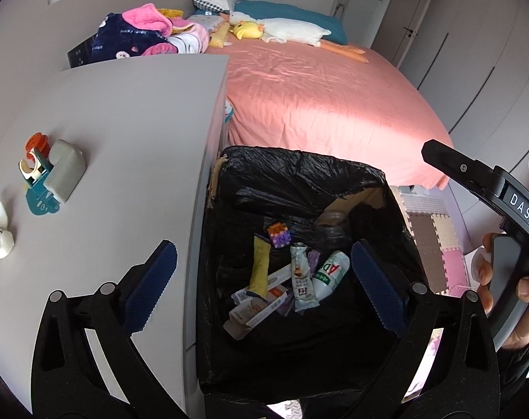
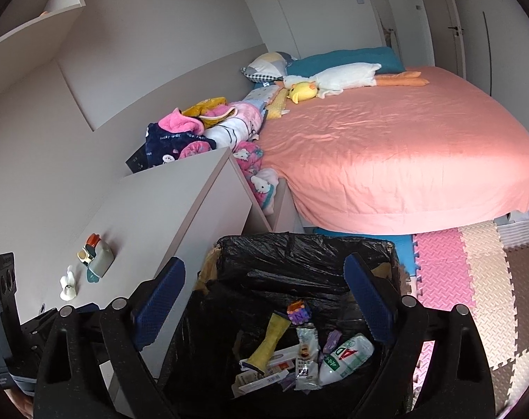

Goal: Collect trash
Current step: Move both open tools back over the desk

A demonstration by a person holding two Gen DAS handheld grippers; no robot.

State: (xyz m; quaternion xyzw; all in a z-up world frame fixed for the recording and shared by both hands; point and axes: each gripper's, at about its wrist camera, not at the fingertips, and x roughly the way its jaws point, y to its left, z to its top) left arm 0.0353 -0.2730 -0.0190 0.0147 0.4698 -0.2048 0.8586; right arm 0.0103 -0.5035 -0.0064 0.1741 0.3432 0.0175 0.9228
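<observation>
1. Trash [image 1: 299,279]: wrappers, small white bottle [image 1: 329,274], flat boxes, purple-orange block; heaped at bottom of black-lined bin [image 1: 299,171], betw. grey desk [image 1: 124,122] & pink bed [image 1: 316,97].
2. L gripper [image 1: 264,279]: above bin, fingers wide apart, nothing betw. them.
3. R gripper [image 2: 264,300]: over bin too, fingers spread, empty.

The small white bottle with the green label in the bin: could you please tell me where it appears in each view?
Left wrist view: the white bottle lies right of centre in the lower half, among wrappers in the black-lined bin.
Right wrist view: it lies low, right of centre.
Shared landmark: the purple and orange block, up and left of the bottle.
</observation>
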